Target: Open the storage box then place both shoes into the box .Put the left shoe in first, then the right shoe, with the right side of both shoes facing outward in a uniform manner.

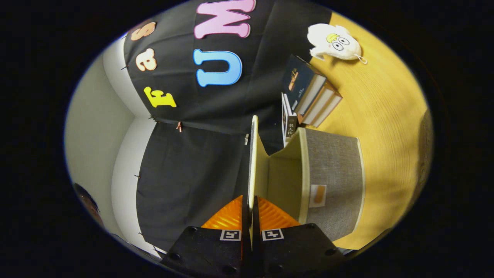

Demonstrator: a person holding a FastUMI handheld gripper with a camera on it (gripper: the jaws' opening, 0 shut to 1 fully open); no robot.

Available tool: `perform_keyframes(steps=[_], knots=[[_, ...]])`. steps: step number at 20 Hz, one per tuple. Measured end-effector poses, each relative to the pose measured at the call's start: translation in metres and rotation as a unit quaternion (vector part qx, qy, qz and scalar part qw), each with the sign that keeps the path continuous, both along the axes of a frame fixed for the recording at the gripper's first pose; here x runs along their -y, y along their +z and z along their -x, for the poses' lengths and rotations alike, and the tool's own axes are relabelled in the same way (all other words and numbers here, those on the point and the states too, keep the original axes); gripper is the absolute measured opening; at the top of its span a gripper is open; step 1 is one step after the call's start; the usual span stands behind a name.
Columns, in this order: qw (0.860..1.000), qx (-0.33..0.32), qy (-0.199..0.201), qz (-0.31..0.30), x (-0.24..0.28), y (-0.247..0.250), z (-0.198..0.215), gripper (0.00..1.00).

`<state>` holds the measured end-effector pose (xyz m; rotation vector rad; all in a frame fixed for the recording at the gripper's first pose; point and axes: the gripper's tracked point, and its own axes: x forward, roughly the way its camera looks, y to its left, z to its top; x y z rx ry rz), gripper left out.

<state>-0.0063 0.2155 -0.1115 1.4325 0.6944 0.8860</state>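
1. Storage box (pixel 332 181) was seen on the wooden table (pixel 386 116), its lid (pixel 252 162) (raised edge-on) clamped between the gripper (pixel 250 210) fingers.
2. Three stacked books (pixel 308 96) and one plush toy (pixel 334 41) were set beyond it.

A grey fabric storage box (pixel 334 181) with cream trim stands on a yellow wood-grain worktop (pixel 386 116), seen with the view rolled sideways. Its lid (pixel 252 162) is swung open, standing edge-on, showing a pale cream lining inside the box. A small pale label with an orange mark sits on the box's grey outer wall. The tongs (pixel 250 208) are closed on the lid's thin edge, one finger either side.
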Motion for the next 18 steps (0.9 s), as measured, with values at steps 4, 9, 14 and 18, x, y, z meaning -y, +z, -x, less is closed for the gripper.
perform_keyframes(steps=[4, 9, 14, 18], knots=[[0.999, 0.035, -0.003, 0.007, -0.019, 0.039, -0.002, 0.07], [0.996, 0.073, 0.005, 0.044, -0.067, 0.077, -0.01, 0.07], [0.989, 0.103, 0.038, 0.097, -0.137, 0.106, -0.005, 0.08], [0.988, 0.102, 0.059, 0.104, -0.176, 0.116, 0.003, 0.12]])
